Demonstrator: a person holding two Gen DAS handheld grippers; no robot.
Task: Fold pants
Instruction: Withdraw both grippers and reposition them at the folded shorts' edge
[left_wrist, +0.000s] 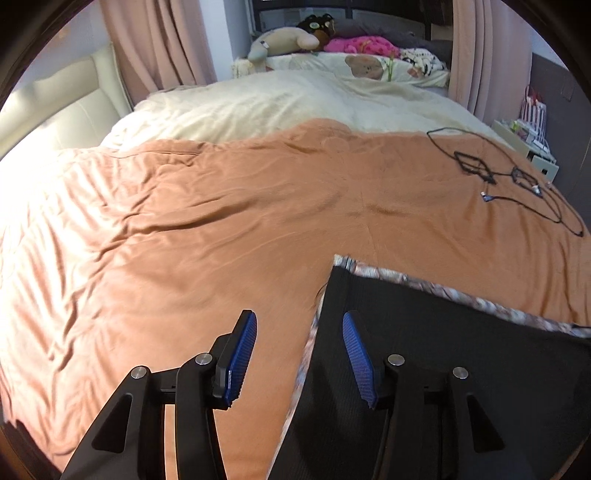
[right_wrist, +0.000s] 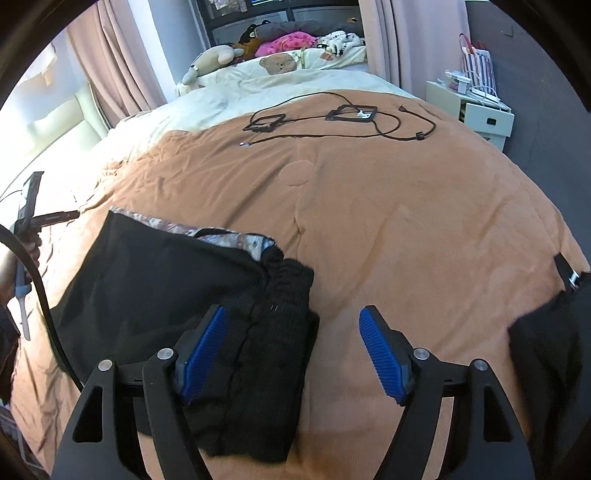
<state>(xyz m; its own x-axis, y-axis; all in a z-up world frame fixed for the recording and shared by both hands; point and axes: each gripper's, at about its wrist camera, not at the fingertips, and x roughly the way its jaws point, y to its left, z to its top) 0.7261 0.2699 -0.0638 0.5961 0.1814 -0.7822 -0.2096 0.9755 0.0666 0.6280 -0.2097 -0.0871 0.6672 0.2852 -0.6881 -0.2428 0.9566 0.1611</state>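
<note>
Black pants (right_wrist: 155, 288) lie folded on an orange blanket (right_wrist: 388, 221), with a patterned lining strip along the far edge and the ribbed waistband (right_wrist: 284, 295) on the right. My right gripper (right_wrist: 292, 308) hovers open over the waistband's right side, its pads touching nothing. In the left wrist view the pants (left_wrist: 461, 350) fill the lower right. My left gripper (left_wrist: 298, 315) hangs open above their left edge, nothing between its blue pads.
Black cables with small frames (right_wrist: 343, 118) lie on the far part of the blanket. Another dark garment (right_wrist: 546, 350) sits at the right edge. A white nightstand (right_wrist: 480, 114) stands beyond the bed's right side. Plush toys and pillows (left_wrist: 314, 40) are at the far end.
</note>
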